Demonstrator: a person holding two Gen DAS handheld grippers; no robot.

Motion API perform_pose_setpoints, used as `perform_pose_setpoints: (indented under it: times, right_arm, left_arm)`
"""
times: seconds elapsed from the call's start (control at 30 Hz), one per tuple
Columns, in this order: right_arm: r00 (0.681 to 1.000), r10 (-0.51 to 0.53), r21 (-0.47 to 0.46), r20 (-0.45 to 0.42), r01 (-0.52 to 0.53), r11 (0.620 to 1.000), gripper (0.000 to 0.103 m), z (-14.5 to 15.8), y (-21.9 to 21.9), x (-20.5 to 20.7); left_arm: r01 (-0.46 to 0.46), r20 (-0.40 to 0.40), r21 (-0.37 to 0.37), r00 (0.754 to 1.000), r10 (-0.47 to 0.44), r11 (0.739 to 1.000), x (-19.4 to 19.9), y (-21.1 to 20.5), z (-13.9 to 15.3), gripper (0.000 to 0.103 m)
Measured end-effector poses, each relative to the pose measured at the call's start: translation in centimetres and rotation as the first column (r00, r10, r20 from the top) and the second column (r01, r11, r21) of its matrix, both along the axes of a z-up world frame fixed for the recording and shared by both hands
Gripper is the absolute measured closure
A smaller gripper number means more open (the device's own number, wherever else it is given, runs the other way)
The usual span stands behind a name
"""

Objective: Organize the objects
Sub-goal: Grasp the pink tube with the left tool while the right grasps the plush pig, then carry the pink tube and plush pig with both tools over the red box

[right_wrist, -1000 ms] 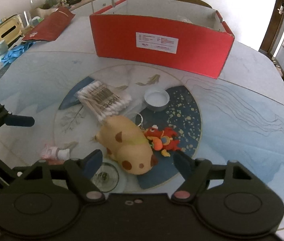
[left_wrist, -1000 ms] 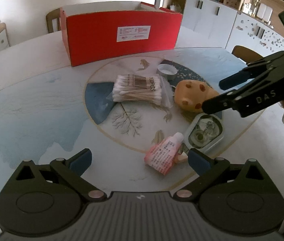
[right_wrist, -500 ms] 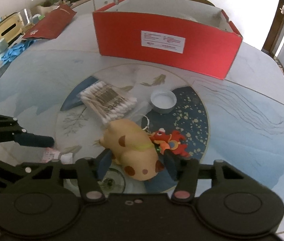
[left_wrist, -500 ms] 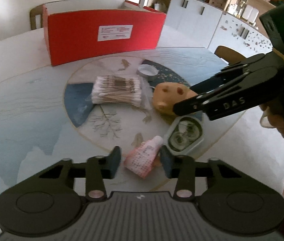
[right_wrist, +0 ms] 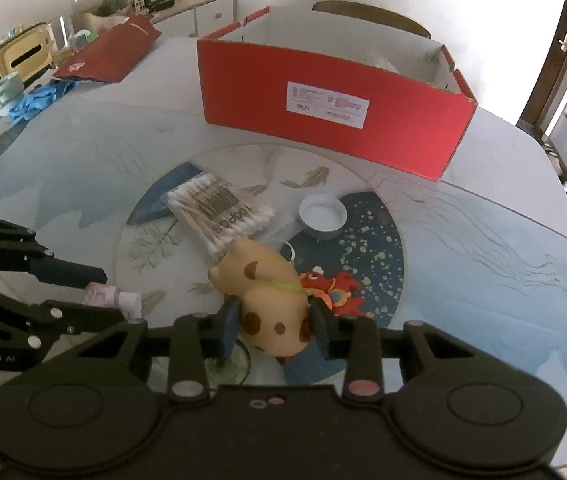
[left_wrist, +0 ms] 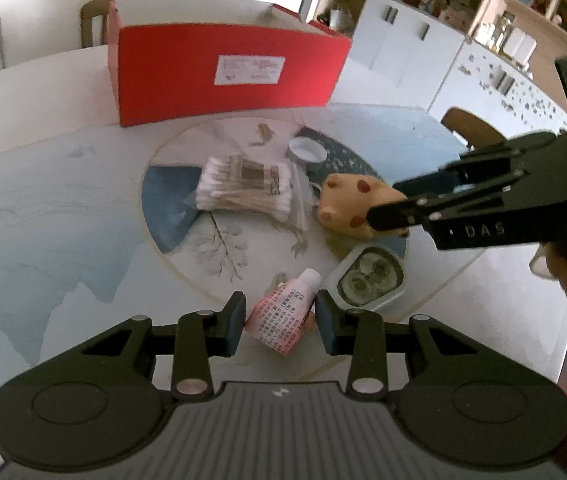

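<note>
A pink tube with a white cap lies at the near edge of the round mat, and my left gripper is shut on it, one pad against each side. In the right wrist view the left gripper comes in from the left around the tube. A tan plush toy with brown spots sits between the jaws of my right gripper; they are closing and both pads touch its body. The left wrist view shows the right gripper over the toy.
An open red box stands at the back of the table. On the mat lie a pack of cotton swabs, a white lid, a red dragon charm and a pale green case. A red bag and blue gloves lie far left.
Both grippers went from wide open to closed around their objects: the left on the pink tube, the right on the plush toy. Neither object has left the table.
</note>
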State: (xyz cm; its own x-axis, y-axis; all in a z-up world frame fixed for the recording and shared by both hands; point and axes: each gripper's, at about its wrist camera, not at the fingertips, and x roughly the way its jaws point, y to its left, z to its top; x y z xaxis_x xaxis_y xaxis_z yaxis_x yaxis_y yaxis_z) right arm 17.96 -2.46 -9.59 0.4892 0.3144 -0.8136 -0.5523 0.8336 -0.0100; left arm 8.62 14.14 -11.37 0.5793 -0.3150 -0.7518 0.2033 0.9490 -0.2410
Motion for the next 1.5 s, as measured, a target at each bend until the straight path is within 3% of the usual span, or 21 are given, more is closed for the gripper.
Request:
perform_pose_setpoints:
  times: [0.6, 1.0, 1.5]
  right_arm:
    - [0.999, -0.007, 0.053, 0.035, 0.005, 0.999, 0.067, 3.1, -2.4, -1.3]
    - [0.99, -0.025, 0.06, 0.14, 0.017, 0.998, 0.067, 6.3, -3.7, 0.5]
    - [0.975, -0.046, 0.086, 0.219, 0.028, 0.996, 0.067, 9.3, -3.0, 5.5]
  left_arm:
    - [-0.11, 0.061, 0.006, 0.992, 0.109, 0.994, 0.3, 0.7, 4.1, 0.067]
    - [-0.09, 0.146, 0.028, 0.986, 0.085, 0.996, 2.6, -0.9, 7.8, 0.067]
    - [-0.069, 0.265, 0.099, 0.963, 0.041, 0.993, 8.6, -0.7, 11.8, 0.067]
